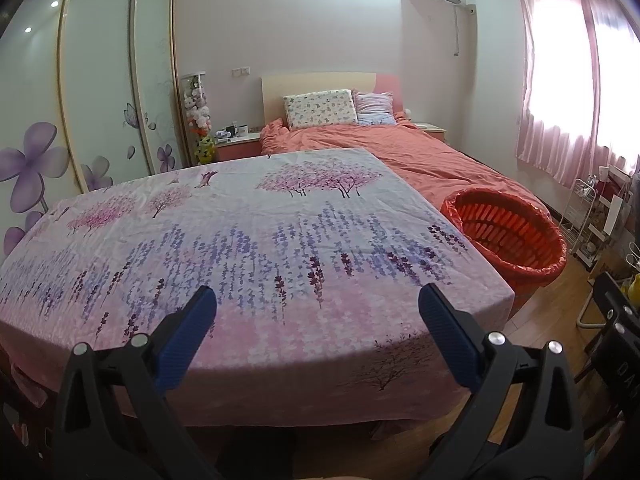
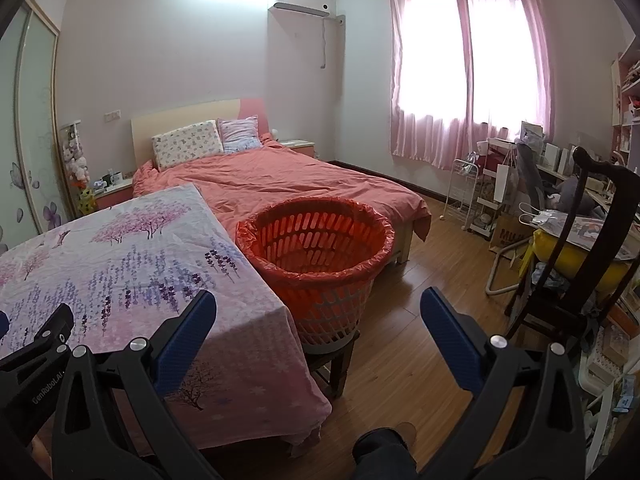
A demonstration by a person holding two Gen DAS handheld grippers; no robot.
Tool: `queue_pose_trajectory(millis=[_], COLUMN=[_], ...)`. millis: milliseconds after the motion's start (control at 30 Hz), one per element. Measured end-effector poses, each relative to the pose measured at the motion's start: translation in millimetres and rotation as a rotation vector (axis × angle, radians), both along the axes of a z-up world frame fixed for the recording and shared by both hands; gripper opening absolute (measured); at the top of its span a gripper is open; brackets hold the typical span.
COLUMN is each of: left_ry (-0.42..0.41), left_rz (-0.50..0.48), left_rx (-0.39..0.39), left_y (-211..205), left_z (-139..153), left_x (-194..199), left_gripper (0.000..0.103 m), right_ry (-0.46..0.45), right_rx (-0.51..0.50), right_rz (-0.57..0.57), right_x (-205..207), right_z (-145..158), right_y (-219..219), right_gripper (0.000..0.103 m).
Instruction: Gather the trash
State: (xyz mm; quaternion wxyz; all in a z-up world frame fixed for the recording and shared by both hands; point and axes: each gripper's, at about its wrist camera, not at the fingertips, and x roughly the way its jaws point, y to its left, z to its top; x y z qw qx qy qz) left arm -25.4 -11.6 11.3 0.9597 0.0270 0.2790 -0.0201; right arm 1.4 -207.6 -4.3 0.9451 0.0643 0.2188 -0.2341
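Observation:
A table under a floral pink and purple cloth [image 1: 256, 240] fills the left wrist view; it also shows in the right wrist view [image 2: 132, 256]. No trash shows on it. An orange slotted basket lined with a red bag [image 2: 316, 248] stands on a low stool at the table's right edge, and looks empty; it also shows in the left wrist view [image 1: 508, 232]. My left gripper [image 1: 318, 304] is open and empty over the table's near edge. My right gripper [image 2: 318, 308] is open and empty, just in front of the basket.
A bed with a coral duvet [image 2: 280, 180] lies behind the table. A dark wooden chair [image 2: 580, 240] with a yellow bundle stands at the right, beside a cluttered desk and a white wire rack [image 2: 468, 196]. Wood floor [image 2: 420, 312] lies right of the basket.

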Motion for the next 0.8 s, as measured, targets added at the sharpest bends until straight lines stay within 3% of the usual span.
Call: queue_pose_trajectory(millis=[800], left_ry=[0.000], left_rz=[0.011], left_rx=[-0.001], left_y=[1.5], left_z=[-0.5], left_x=[-0.2], left_gripper=[0.099], right_ry=[-0.001], right_rx=[0.007], right_rz=[0.027], right_x=[3.5], right_z=[6.5], right_y=[-0.8], right_gripper=[0.101])
